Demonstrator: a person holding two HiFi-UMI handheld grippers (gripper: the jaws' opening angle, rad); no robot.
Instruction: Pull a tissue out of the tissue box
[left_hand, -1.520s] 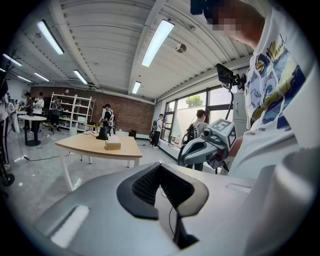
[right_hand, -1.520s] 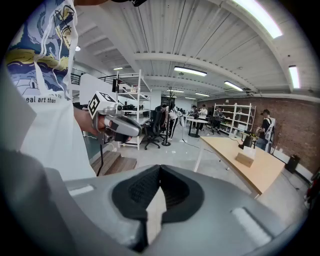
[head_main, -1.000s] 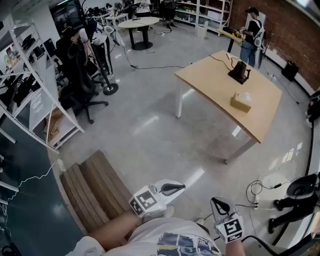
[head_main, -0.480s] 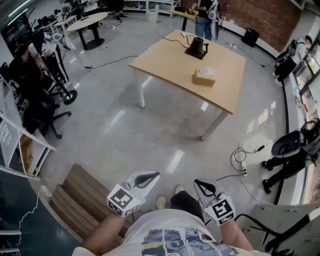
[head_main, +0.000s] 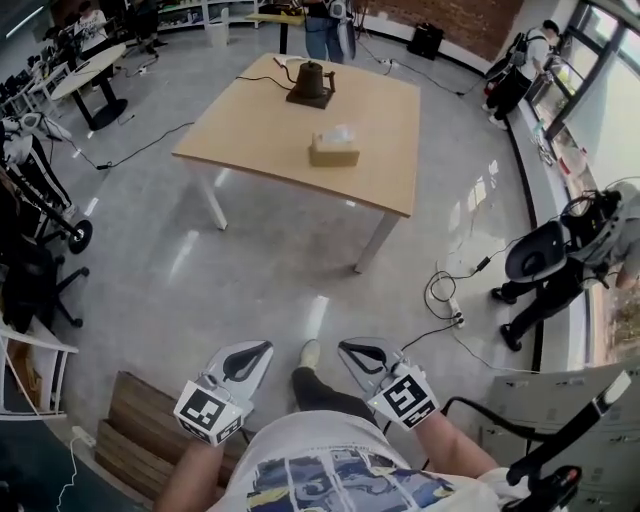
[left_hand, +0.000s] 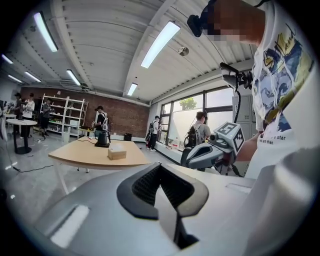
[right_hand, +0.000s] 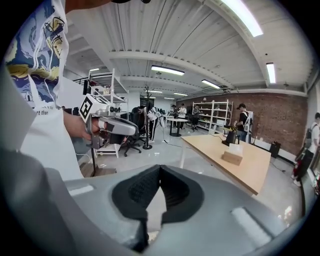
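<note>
The tan tissue box (head_main: 334, 149) with a white tissue sticking out of its top stands on a light wooden table (head_main: 250, 125) far ahead across the floor. A dark kettle (head_main: 309, 81) sits behind it. My left gripper (head_main: 251, 352) and right gripper (head_main: 356, 351) are held low in front of my body, far short of the table, both shut with nothing in them. The left gripper view has its shut jaws (left_hand: 159, 167) low, with the box (left_hand: 117, 152) small in the distance. In the right gripper view the jaws (right_hand: 160, 170) point toward the box (right_hand: 233, 154).
Grey concrete floor lies between me and the table. A wooden pallet (head_main: 130, 430) is at my lower left, and cables (head_main: 445, 300) trail at the right beside a person (head_main: 560, 260) with a black chair. Other people stand behind the table, and a wheeled chair base (head_main: 70, 235) is at the left.
The table with the tissue box has swung from the upper right to the upper middle of the head view and looks nearer. Both grippers moved along with me, still shut.
</note>
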